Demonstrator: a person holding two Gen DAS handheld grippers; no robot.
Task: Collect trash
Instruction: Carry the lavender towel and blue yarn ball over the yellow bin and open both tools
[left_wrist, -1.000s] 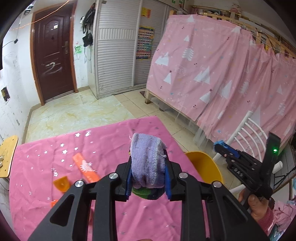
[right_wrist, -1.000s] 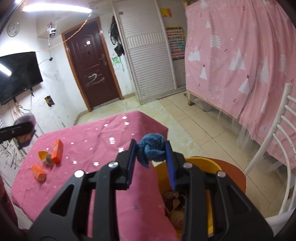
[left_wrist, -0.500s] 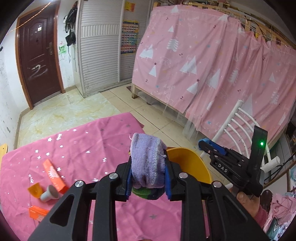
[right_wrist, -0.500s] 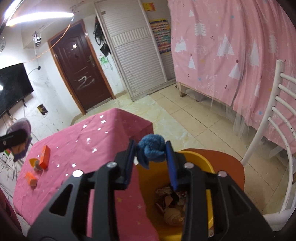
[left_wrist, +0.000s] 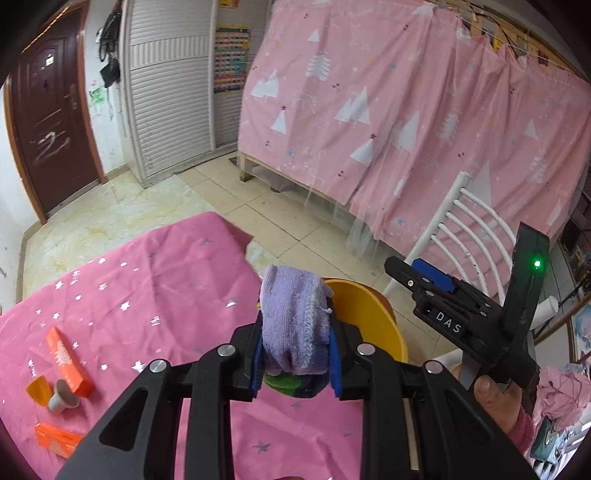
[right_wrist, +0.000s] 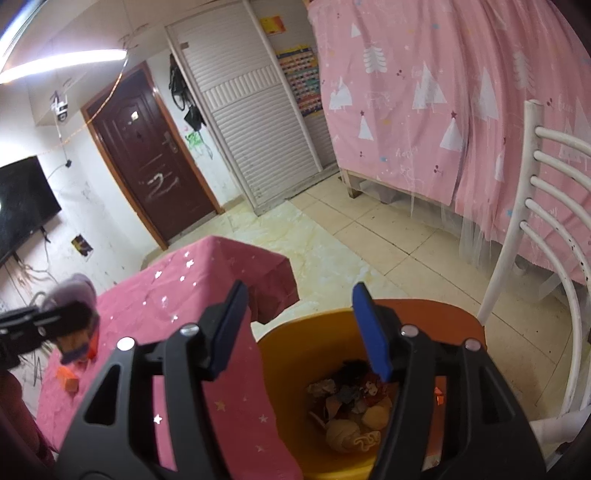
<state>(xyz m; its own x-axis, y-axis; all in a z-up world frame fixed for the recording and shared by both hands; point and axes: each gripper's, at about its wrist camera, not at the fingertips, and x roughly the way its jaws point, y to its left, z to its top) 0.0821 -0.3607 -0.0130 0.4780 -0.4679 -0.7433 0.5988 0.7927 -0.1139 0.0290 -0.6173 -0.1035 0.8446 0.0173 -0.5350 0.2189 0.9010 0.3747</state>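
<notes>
My left gripper (left_wrist: 295, 356) is shut on a rolled purple sock (left_wrist: 293, 321), with a green and dark piece under it. It hangs over the table's right edge, just left of the yellow bin (left_wrist: 369, 325). In the right wrist view, my right gripper (right_wrist: 298, 321) is above the yellow bin (right_wrist: 280, 354). Its jaws are opening and nothing is between them. Crumpled trash (right_wrist: 351, 410) lies in the bin. My right gripper (left_wrist: 419, 273) also shows in the left wrist view, held by a hand (left_wrist: 491, 391). My left gripper (right_wrist: 55, 319) with the purple sock (right_wrist: 79, 291) shows at the left.
The pink starred tablecloth (left_wrist: 147, 288) carries an orange tube (left_wrist: 68, 362), a small white cup (left_wrist: 62, 398) and an orange box (left_wrist: 57, 439). The bin stands on an orange chair seat (right_wrist: 443, 314) with a white slatted back (right_wrist: 546, 236). Pink curtains hang behind over a tiled floor.
The right jaws have opened and the blue ball they held is gone from between them. The left gripper has carried the purple sock rightwards, closer to the bin.
</notes>
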